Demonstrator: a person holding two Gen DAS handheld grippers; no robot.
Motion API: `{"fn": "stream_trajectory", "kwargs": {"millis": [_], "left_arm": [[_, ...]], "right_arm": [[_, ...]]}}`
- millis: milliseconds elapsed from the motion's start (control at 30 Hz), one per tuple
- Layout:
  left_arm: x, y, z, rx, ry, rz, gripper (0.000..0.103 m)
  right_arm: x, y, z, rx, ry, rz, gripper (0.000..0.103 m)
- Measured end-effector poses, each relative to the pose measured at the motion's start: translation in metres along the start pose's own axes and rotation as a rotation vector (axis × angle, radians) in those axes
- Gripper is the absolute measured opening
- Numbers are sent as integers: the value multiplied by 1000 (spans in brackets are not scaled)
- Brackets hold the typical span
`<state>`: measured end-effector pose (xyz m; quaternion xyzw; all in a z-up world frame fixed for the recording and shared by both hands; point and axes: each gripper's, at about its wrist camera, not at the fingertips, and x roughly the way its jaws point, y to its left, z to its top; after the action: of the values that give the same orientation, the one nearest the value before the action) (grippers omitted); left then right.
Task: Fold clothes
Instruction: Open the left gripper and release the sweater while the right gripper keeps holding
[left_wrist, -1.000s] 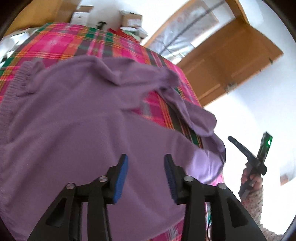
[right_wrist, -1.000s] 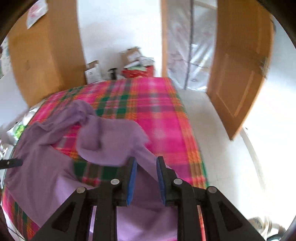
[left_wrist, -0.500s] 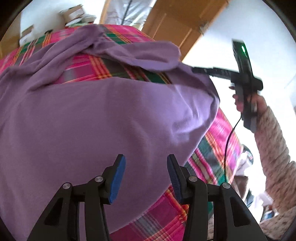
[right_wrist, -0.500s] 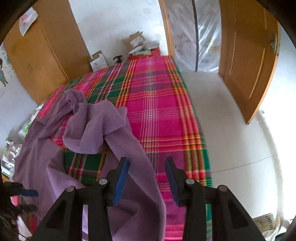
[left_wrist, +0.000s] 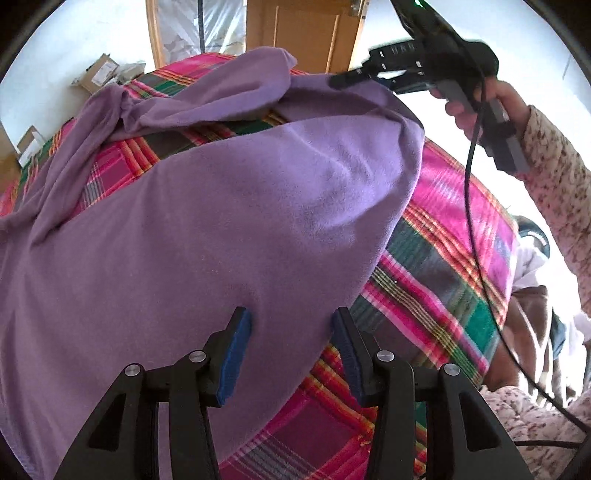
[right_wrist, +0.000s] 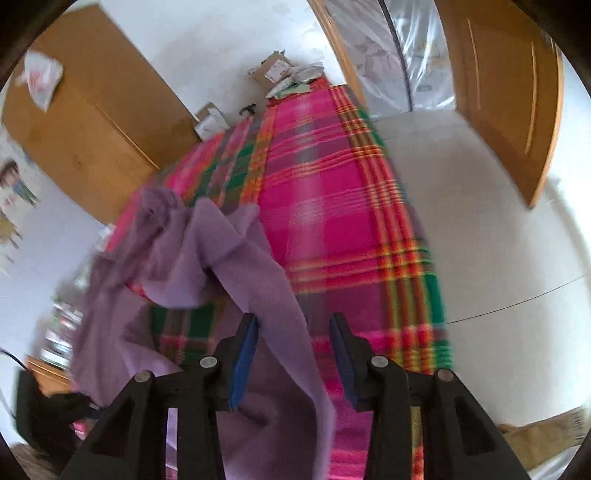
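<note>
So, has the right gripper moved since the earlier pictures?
Yes. In the left wrist view the right gripper went up, from beside the plaid bed to the sweater's far edge.

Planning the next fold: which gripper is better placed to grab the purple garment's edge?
Probably left: the left gripper stands open right over the purple garment's near edge.

Bright daylight in both views, coming esp. from the plastic-covered doorway at the far end; white walls and floor are blown out to glare w/ little detail. Both pics have heavy fisheye bending and black vignette at the corners. Right wrist view is motion-blurred across the plaid bedspread and purple garment; left wrist view is sharper, shadows soft.
</note>
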<state>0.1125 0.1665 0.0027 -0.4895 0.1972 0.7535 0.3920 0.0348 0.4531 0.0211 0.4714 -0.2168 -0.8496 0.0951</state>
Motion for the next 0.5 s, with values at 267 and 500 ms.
{"fn": "stream_trajectory", "kwargs": {"millis": [267, 500], "left_arm": [[2, 2, 5, -20, 2, 33, 48], [8, -4, 13, -24, -16, 59, 48]], "right_arm": [[12, -19, 15, 126, 19, 149, 19], [3, -18, 13, 112, -47, 144, 6]]}}
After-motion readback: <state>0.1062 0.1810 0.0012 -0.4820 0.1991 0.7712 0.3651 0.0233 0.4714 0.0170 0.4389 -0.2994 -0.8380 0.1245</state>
